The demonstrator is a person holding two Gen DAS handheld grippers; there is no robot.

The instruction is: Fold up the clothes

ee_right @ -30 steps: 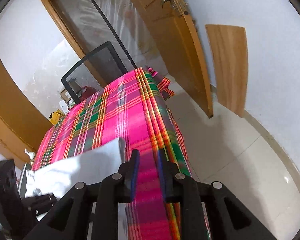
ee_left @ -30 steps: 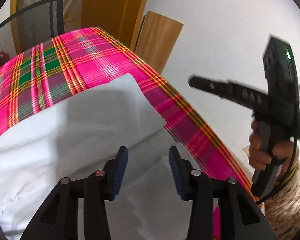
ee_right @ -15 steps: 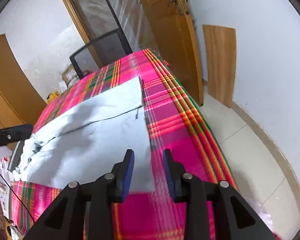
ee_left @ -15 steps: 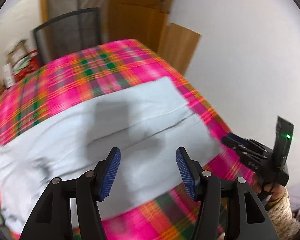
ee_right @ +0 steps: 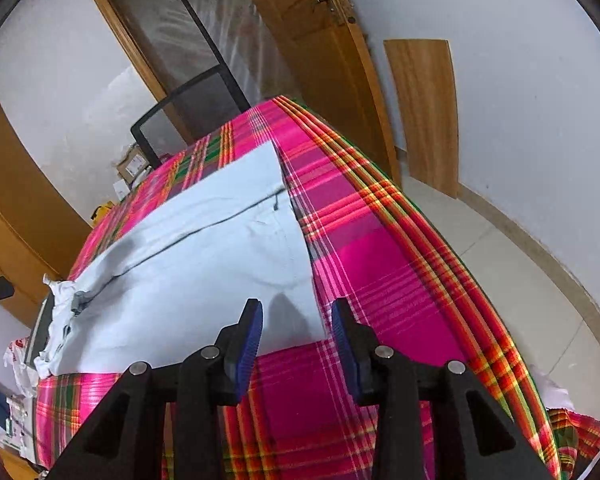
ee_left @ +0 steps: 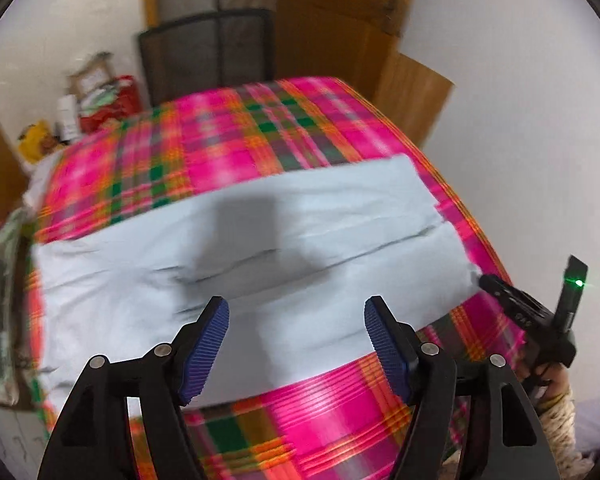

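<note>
while both pairs of tongs hang over the near edge of the worktop, neither grips anything. the left tongs stand wide, jaws opening, with nothing between the blue pads; the garment lies below them, untouched. the right tongs are also opening, their jaws apart over the garment's near right corner, pads clear of the cloth. the garment, pale blue, lies spread flat across the worktop, which is covered in a pink, green and orange plaid cloth. a dark seam line runs along the garment's length. its left end is bunched and crumpled. in the left view the right tongs sit just beside the garment's right edge. beyond the worktop stand a mesh chair, a wooden door and a board leaning on the wall.
</note>
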